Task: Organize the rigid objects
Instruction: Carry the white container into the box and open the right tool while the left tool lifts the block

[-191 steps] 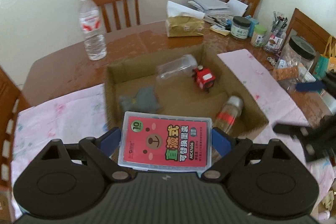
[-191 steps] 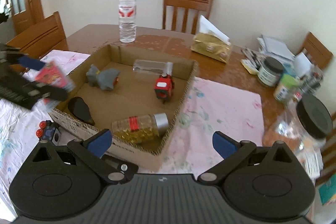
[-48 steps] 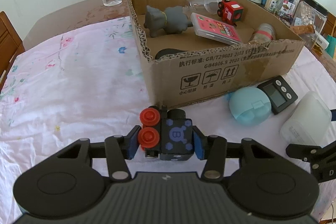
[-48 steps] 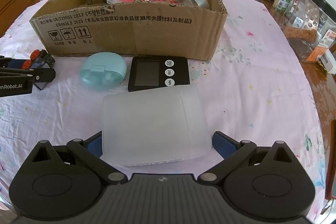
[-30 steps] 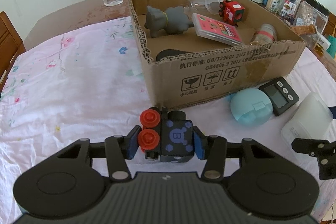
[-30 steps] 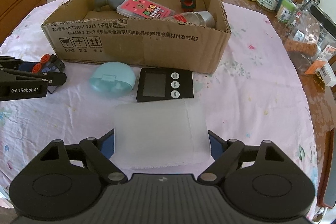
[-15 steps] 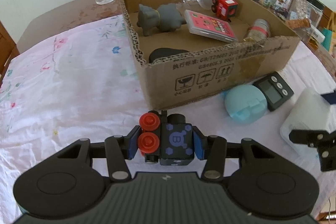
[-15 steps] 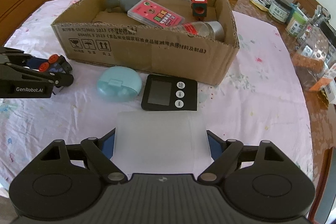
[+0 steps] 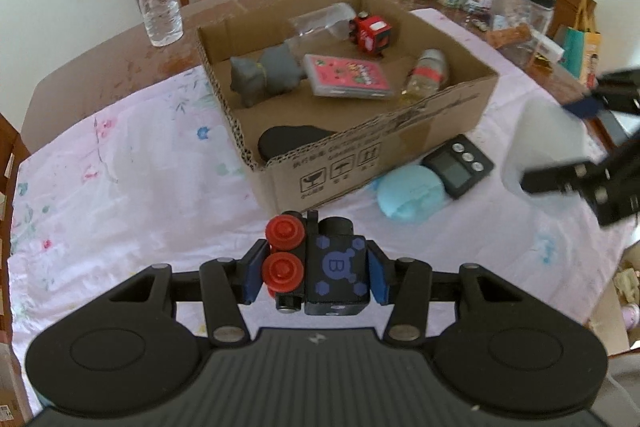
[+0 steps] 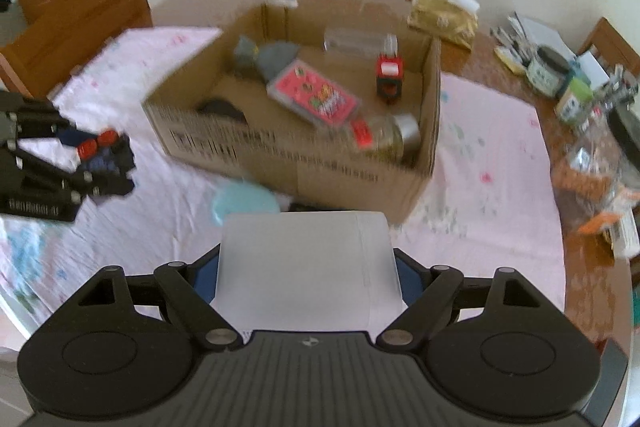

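The left gripper [image 9: 314,277] is held level and low at the near left of the scene, its two blue-padded fingers [image 9: 251,277] drawn in and clamped on the sides of the black toy train [image 9: 316,269], pointing toward the far side. The right gripper [image 10: 308,279] is at the near right, raised and angled downward; its fingers [image 10: 206,277] are spread wide, pressed against both flanks of the frosted plastic box [image 10: 306,267].

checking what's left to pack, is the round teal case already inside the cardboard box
No, the round teal case lies on the pink cloth outside the cardboard box, beside the black timer.
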The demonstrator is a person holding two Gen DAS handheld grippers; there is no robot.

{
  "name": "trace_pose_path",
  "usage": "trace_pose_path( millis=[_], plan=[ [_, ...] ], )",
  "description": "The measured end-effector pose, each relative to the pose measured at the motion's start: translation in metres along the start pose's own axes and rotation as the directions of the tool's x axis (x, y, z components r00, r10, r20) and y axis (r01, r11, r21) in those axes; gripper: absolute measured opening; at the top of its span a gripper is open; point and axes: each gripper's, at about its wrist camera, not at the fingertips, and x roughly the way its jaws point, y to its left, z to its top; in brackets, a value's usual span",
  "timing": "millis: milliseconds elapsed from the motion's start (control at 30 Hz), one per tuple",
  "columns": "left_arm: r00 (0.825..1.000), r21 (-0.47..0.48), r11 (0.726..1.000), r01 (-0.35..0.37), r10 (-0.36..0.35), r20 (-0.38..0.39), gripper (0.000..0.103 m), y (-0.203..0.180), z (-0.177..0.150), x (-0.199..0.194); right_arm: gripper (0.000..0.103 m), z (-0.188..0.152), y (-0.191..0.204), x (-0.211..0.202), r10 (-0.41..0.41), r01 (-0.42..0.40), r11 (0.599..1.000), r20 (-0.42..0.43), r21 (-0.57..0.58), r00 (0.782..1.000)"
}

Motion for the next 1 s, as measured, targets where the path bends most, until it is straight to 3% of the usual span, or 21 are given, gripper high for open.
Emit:
trace_pose_path(
  millis=[200, 433, 800, 933, 1000],
  plan=[
    [1.000, 0.015, 1.000, 0.010, -0.011, 0.027, 0.049, -0.004, 0.009, -0.021, 0.087, 0.036, -0.004, -0.011, 0.045, -0.042, 0.998, 0.077, -0.036, 0.996],
    [0.998, -0.025, 0.999, -0.023, 0.024, 0.065, 0.049, -0.002, 0.015, -0.033, 0.087, 0.078, 0.004, 0.006, 0.099, -0.090, 0.993, 0.129, -0.071, 0.987],
    [0.993, -0.084, 0.993, -0.087, 0.093, 0.067, 0.049, 0.009, 0.019, -0.042, 0.087, 0.109, 0.021, 0.063, 0.130, -0.124, 0.989, 0.070, -0.086, 0.989],
    [0.992, -0.090, 0.992, -0.093, 0.100, 0.071, 0.049, 0.011, 0.019, -0.044, 0.103, 0.112, 0.024, 0.064, 0.136, -0.129, 0.989, 0.090, -0.077, 0.987],
    [0.992, -0.088, 0.992, -0.093, 0.100, 0.073, 0.049, 0.011, 0.019, -0.045, 0.103, 0.113, 0.024, 0.059, 0.154, -0.147, 0.987, 0.101, -0.068, 0.983]
  ],
)
